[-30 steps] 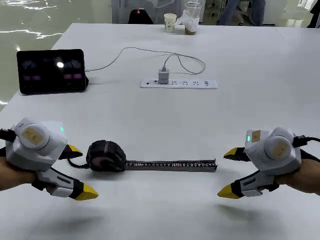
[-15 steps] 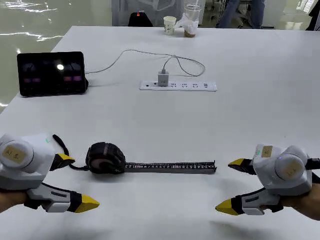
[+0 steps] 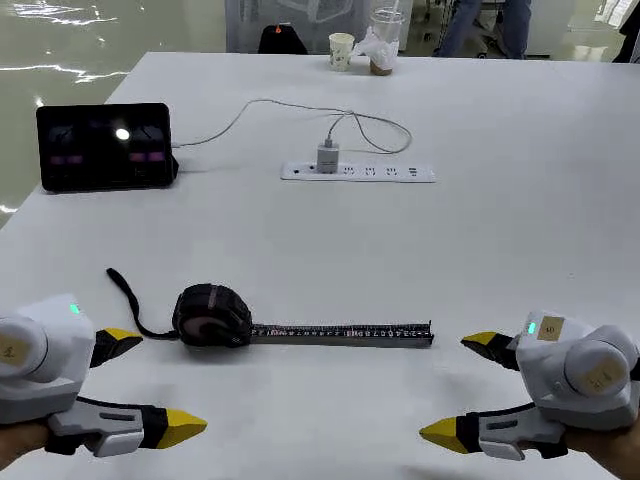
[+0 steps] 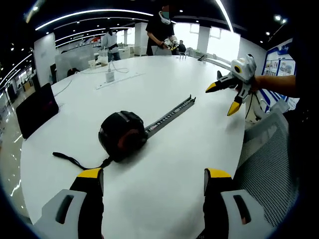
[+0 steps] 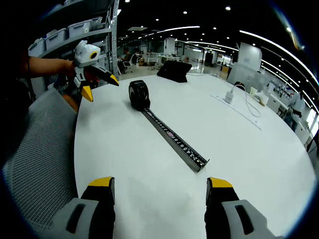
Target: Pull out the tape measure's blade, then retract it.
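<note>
A black tape measure [image 3: 211, 315] lies on the white table [image 3: 330, 240], its dark blade [image 3: 345, 333] drawn out to the right and lying flat; a black wrist strap [image 3: 127, 300] trails off its left side. The case [image 4: 122, 134] and blade [image 4: 169, 115] lie ahead of my left gripper [image 4: 152, 181], which is open and empty. My left gripper [image 3: 160, 385] hovers at the near left, below and left of the case. My right gripper [image 3: 468, 388] hovers open and empty at the near right, short of the blade's tip [image 5: 200, 164]. The case [image 5: 139, 94] lies farther off.
A dark tablet [image 3: 104, 146] stands at the far left. A white power strip [image 3: 358, 172] with a plugged charger and looping cable lies mid-table. Paper cups [image 3: 341, 47] stand at the far edge. People stand beyond the table. A mesh chair [image 5: 40, 149] sits behind the near edge.
Both grippers have drawn back toward me and away from the tape measure, staying open. The case and extended blade lie where they were. The strap now shows.
</note>
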